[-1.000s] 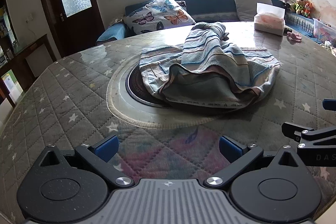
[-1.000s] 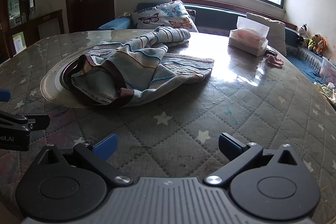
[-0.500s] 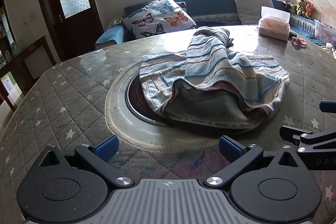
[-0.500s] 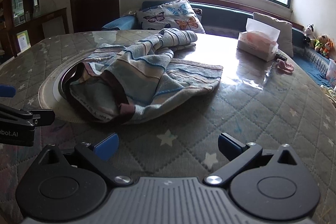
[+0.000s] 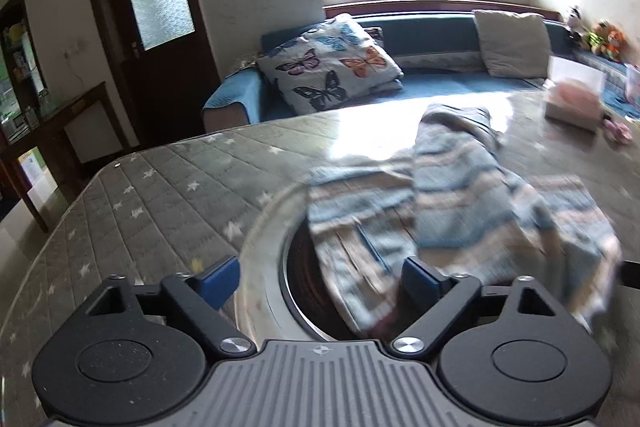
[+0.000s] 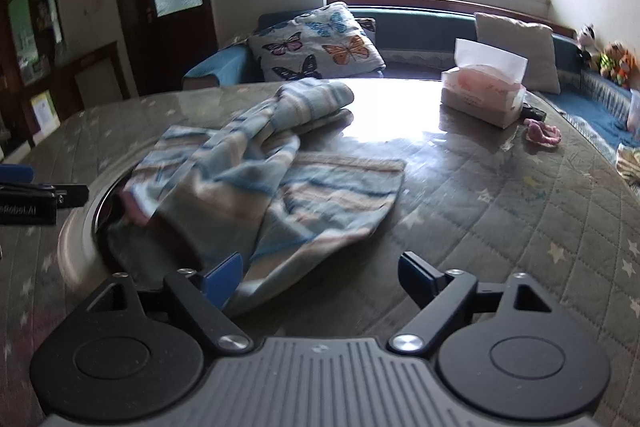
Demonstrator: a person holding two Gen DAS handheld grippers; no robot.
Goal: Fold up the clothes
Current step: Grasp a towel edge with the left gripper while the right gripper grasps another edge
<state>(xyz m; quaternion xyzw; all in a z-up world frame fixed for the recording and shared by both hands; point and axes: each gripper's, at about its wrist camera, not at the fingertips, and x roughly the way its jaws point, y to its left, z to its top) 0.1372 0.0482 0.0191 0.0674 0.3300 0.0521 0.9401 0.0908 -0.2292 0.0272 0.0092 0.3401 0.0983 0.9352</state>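
Both pairs of my blue-tipped fingers are spread wide and empty: left gripper [image 5: 320,277] at the hem of the crumpled blue-and-pink striped garment [image 5: 452,203], right gripper [image 6: 320,275] at its other corner. It lies heaped over the round inset ring [image 5: 272,267] of the quilted star-patterned table [image 6: 520,227]. Pinching several bunched layers would probably drag the heap instead of spreading it.
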